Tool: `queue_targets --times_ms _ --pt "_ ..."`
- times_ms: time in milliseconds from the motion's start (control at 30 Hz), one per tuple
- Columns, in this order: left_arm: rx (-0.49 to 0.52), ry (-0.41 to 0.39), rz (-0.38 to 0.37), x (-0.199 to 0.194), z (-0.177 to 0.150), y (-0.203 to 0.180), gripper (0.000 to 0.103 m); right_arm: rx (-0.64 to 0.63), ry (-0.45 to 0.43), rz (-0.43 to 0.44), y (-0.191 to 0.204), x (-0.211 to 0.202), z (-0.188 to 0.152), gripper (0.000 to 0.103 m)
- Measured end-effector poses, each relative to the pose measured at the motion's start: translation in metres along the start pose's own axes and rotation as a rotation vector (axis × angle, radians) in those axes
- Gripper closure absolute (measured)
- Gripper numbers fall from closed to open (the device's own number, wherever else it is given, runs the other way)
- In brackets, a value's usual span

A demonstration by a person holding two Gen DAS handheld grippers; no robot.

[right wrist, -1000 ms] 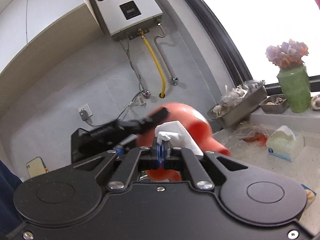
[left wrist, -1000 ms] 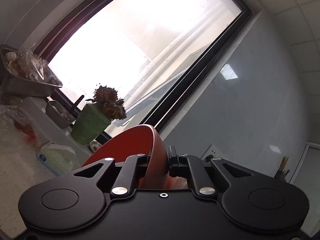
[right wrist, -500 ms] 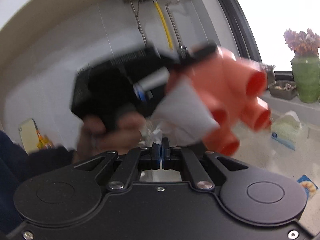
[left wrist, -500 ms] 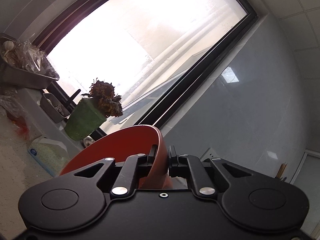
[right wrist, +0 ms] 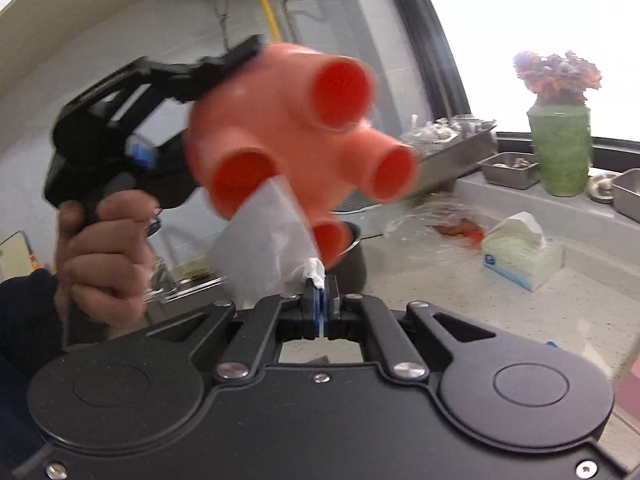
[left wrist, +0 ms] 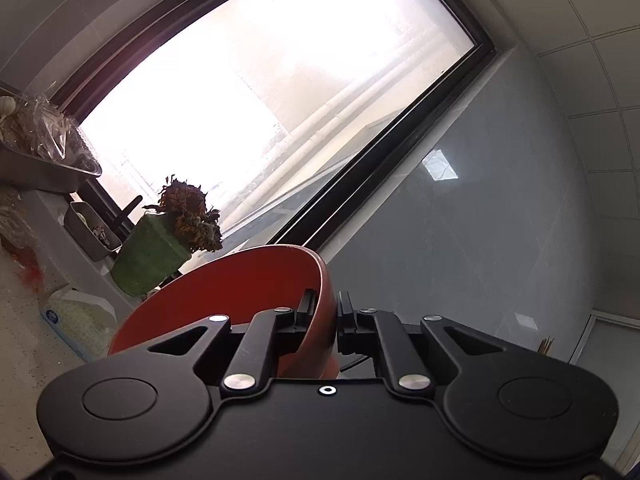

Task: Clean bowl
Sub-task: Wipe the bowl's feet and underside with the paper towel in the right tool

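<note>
While we've got the left gripper (left wrist: 324,312) with its fingers clamped on the red bowl's (left wrist: 240,292) rim, held up off the counter, and the right gripper (right wrist: 322,286) pinching a white tissue (right wrist: 264,240) under its footed bottom, we're mid-wipe, so next we probably press that tissue on and rub.

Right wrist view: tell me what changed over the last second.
The orange bowl, clamped in the left gripper, rose and tipped, so its underside with four hollow feet now faces the camera. The white tissue now lies against that underside. Unchanged: the right gripper stays shut on the tissue, the left stays shut on the bowl's rim, and the tissue pack sits on the counter.
</note>
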State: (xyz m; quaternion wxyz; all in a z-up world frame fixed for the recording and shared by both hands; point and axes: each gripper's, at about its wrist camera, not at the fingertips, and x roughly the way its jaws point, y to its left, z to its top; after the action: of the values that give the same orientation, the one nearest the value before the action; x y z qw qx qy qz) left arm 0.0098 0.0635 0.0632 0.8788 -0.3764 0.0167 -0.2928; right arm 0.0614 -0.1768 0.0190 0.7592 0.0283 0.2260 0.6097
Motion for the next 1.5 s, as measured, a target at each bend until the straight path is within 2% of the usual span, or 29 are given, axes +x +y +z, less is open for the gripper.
queue_targets --times_ms 167,333,533,733,867,1067,1200,1500 --pt "-0.014 -0.003 -0.035 -0.003 0.000 -0.006 0.094 0.020 -0.003 -0.028 -0.015 0.010 0.001 0.101" --pt "0.011 0.026 -0.059 -0.006 -0.006 -0.011 0.094 0.061 -0.082 -0.056 -0.038 0.005 0.018 0.101" --pt "0.030 0.042 -0.021 -0.011 -0.012 -0.002 0.094 0.064 -0.159 -0.075 -0.060 -0.018 0.041 0.101" --pt "0.020 0.083 0.040 -0.002 -0.025 0.018 0.094 -0.005 -0.208 -0.035 -0.046 -0.024 0.067 0.101" --pt "0.007 0.106 0.035 0.006 -0.030 0.022 0.094 -0.051 -0.220 -0.033 -0.031 -0.021 0.073 0.101" --pt "0.007 0.086 0.000 0.012 -0.024 0.014 0.094 0.044 -0.156 -0.158 -0.057 -0.014 0.053 0.101" --pt "0.006 0.076 -0.004 0.014 -0.021 0.014 0.094 0.123 -0.059 -0.207 -0.067 0.001 0.022 0.101" --pt "-0.020 0.069 -0.021 0.022 -0.019 0.018 0.094 0.162 0.017 -0.147 -0.042 0.023 -0.020 0.101"
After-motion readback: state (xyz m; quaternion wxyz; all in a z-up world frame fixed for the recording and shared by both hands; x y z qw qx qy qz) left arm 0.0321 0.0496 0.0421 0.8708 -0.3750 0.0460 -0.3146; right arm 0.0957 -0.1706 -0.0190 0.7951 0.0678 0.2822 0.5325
